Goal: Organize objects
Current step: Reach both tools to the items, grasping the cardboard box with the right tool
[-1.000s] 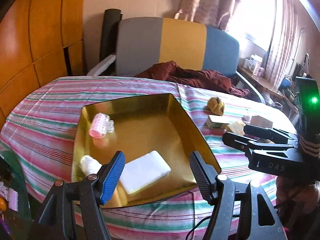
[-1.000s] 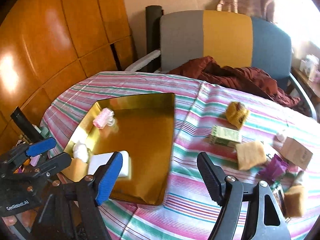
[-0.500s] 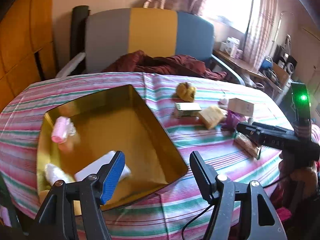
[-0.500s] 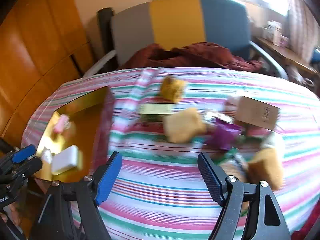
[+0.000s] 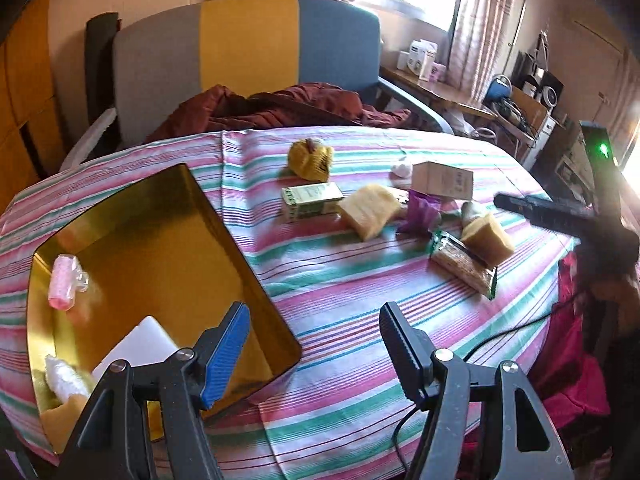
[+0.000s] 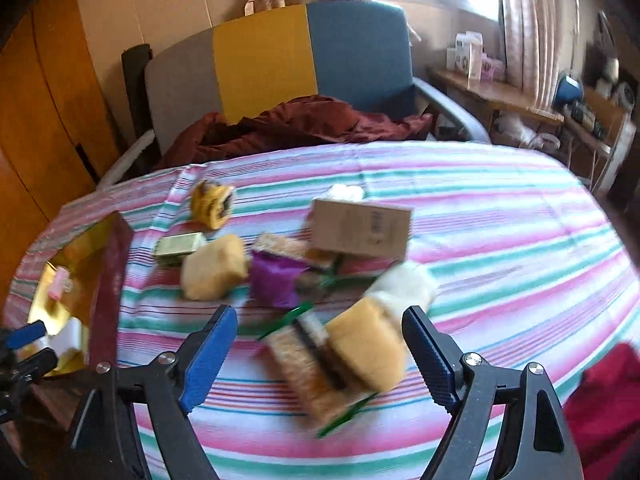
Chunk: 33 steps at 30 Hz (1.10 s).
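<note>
Gold tray (image 5: 224, 240) sits at table's left – pink roller (image 5: 62, 286) and white bar (image 5: 136, 344) inside. Left gripper (image 5: 312, 356) hangs released over the striped cloth (image 5: 340, 280) beside the tray's near corner, nothing between its pads. Loose items are clustered mid-table: green box (image 5: 310, 202), sponge (image 5: 370, 210), cardboard box (image 5: 442, 180). Right gripper (image 6: 320, 354) – jaws just widened, unclenched, snack bar (image 6: 308, 372) and another sponge (image 6: 366, 346) lying between them, not gripped.

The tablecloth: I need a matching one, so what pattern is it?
The tablecloth has pink, green and white stripes with thin dark lines; the left wrist view shows it sharpest.
</note>
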Each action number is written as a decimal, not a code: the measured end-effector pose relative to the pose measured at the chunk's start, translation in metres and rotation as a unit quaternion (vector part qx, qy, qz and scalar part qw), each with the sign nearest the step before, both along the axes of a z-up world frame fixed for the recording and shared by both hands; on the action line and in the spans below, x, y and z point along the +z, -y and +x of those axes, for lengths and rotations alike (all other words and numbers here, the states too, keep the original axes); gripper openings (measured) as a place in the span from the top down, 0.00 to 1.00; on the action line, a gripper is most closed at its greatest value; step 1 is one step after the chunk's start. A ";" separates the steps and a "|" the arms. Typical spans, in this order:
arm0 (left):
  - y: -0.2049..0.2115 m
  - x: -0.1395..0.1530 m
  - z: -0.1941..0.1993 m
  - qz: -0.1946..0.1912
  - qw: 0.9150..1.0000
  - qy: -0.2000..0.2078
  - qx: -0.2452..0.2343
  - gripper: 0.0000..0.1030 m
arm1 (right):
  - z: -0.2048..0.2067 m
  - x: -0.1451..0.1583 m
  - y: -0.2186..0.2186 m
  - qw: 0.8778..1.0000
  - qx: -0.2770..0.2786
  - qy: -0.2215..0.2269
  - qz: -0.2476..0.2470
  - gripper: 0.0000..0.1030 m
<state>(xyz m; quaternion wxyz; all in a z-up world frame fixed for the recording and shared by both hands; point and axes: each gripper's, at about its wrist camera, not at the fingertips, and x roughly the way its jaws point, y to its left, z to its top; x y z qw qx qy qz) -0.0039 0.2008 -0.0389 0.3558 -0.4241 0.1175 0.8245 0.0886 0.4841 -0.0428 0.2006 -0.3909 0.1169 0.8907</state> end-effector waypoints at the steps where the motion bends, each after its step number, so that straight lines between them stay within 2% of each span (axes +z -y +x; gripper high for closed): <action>1: -0.001 -0.001 0.000 0.000 1.000 0.001 -0.003 0.34 | -0.004 0.002 -0.004 1.000 0.007 0.006 0.019 0.17; 5: -0.009 -0.005 -0.002 -0.001 1.000 0.009 -0.015 0.34 | -0.023 0.005 -0.015 0.995 0.046 0.038 0.082 0.15; 8: -0.016 -0.006 -0.006 0.000 1.000 0.013 -0.022 0.34 | -0.043 -0.001 -0.018 0.986 0.085 0.071 0.126 0.14; 11: -0.026 -0.007 -0.014 0.006 0.999 0.026 -0.028 0.33 | -0.063 -0.011 -0.022 0.974 0.122 0.107 0.158 0.13; 15: -0.040 -0.014 -0.022 0.009 0.998 0.051 -0.038 0.33 | -0.088 -0.029 -0.022 0.951 0.165 0.159 0.208 0.12; 19: -0.057 -0.024 -0.031 0.009 0.996 0.077 -0.046 0.33 | -0.108 -0.046 -0.028 0.935 0.194 0.197 0.224 0.12; 22: -0.069 -0.029 -0.035 0.006 0.995 0.080 -0.052 0.28 | -0.117 -0.057 -0.032 0.924 0.209 0.218 0.233 0.12; 26: -0.085 -0.034 -0.041 0.006 0.994 0.088 -0.058 0.26 | -0.124 -0.063 -0.037 0.922 0.215 0.221 0.233 0.15; 29: -0.098 -0.040 -0.050 0.018 0.992 0.116 -0.054 0.24 | -0.127 -0.067 -0.040 0.924 0.216 0.222 0.222 0.30; 33: -0.113 -0.048 -0.064 0.041 0.986 0.156 -0.030 0.20 | -0.124 -0.065 -0.048 0.931 0.203 0.209 0.219 0.35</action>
